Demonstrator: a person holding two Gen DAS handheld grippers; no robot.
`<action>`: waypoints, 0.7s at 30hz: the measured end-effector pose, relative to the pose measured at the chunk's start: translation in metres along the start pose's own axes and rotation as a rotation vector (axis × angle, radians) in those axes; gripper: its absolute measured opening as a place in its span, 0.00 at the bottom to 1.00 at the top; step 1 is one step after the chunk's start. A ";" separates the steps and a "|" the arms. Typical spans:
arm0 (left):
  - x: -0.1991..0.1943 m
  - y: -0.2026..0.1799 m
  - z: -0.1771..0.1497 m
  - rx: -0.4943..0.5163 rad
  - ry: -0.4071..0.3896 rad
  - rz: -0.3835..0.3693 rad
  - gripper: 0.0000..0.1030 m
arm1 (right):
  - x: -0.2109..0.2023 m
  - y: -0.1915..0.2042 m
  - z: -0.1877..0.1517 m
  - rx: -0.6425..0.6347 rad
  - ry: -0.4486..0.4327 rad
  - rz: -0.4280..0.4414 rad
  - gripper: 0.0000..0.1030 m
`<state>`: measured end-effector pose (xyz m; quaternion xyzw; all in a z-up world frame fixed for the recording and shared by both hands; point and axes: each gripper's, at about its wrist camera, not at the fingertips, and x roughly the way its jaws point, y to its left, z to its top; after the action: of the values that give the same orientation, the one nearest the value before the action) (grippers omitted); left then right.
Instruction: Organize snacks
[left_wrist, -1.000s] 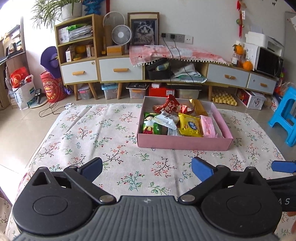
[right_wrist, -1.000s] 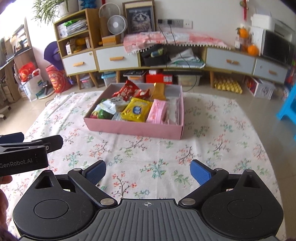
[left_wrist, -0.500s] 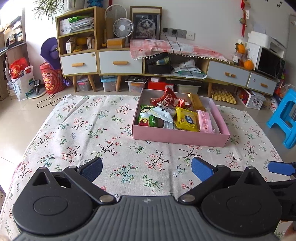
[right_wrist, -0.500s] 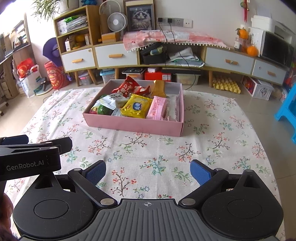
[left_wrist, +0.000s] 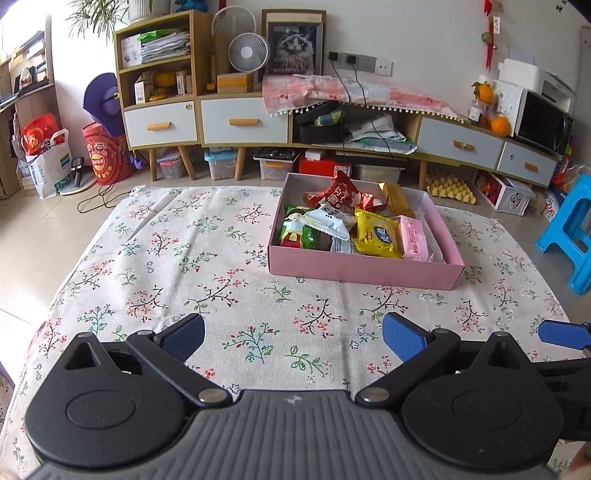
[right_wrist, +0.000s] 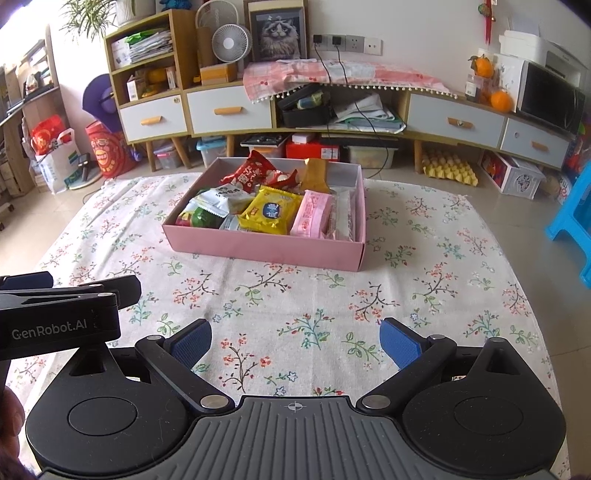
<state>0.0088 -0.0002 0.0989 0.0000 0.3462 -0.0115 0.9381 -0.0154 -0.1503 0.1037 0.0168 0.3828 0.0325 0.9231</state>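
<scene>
A pink box (left_wrist: 364, 271) (right_wrist: 266, 251) stands on the floral tablecloth, filled with snack packets: a red one (left_wrist: 334, 192), a yellow one (left_wrist: 378, 233) (right_wrist: 271, 211), a pink one (left_wrist: 415, 240) (right_wrist: 312, 216), a white one (left_wrist: 327, 219) and a green one (left_wrist: 295, 230). My left gripper (left_wrist: 293, 338) hovers open over the cloth, well short of the box. My right gripper (right_wrist: 295, 341) is open too, with nothing between its fingers. The left gripper's body (right_wrist: 59, 317) shows at the left edge of the right wrist view.
The floral tablecloth (left_wrist: 177, 258) covers a low table. Behind it stand a wooden cabinet with drawers (left_wrist: 240, 118), a fan (left_wrist: 248, 51), a microwave (left_wrist: 543, 118) and storage bins on the floor. A blue stool (left_wrist: 569, 232) stands at the right.
Both grippers have drawn back and risen a little from the box, so the table looks farther away. Both stay open and nothing in the box has moved.
</scene>
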 end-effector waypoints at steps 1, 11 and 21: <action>0.000 0.000 0.000 0.003 -0.003 0.002 1.00 | 0.000 0.000 0.000 0.001 0.001 0.001 0.96; 0.001 -0.001 0.001 0.009 -0.005 -0.011 1.00 | 0.002 -0.002 0.000 0.010 0.005 0.004 0.96; -0.001 -0.004 0.001 0.027 -0.011 -0.009 1.00 | 0.002 0.000 -0.001 0.000 0.006 0.005 0.96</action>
<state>0.0087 -0.0038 0.1002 0.0113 0.3410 -0.0202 0.9398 -0.0152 -0.1498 0.1015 0.0176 0.3855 0.0350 0.9219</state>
